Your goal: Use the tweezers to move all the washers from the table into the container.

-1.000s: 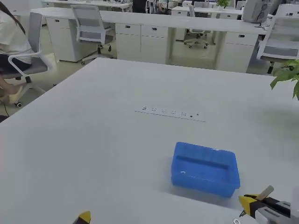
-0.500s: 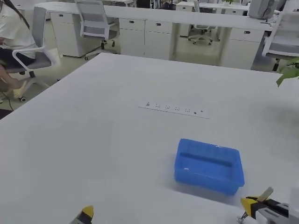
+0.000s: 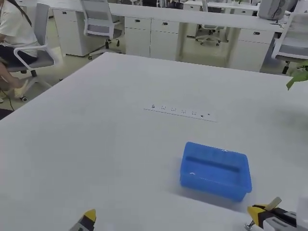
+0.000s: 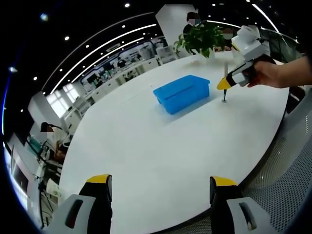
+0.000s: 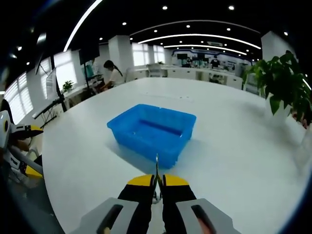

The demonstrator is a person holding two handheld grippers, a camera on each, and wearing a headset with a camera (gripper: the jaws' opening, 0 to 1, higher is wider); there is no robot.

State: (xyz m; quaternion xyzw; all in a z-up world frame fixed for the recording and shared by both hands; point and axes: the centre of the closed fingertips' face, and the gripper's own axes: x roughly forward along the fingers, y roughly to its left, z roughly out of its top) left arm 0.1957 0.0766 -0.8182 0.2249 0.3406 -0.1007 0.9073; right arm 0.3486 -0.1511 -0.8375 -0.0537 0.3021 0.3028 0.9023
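The blue plastic container (image 3: 214,171) stands on the white table (image 3: 120,144), open side up, with a small pale speck on its floor. My right gripper (image 3: 257,211) sits just in front of and to the right of it, shut on thin metal tweezers (image 5: 156,168) that point at the container (image 5: 152,129). In the left gripper view the tweezers (image 4: 224,94) reach down to the tabletop beside the container (image 4: 183,92). My left gripper (image 4: 161,183) is open and holds nothing; its yellow tip (image 3: 89,216) shows at the near edge. I cannot make out any washers on the table.
A strip of power sockets (image 3: 180,113) is set into the table beyond the container. A potted plant (image 5: 282,80) stands at the right. Office chairs (image 3: 98,26) and white desks (image 3: 192,19) line the background, and a person (image 3: 14,33) sits at far left.
The head camera has tilted a little, so the scene shifts. Both grippers keep about the same places at the near edge.
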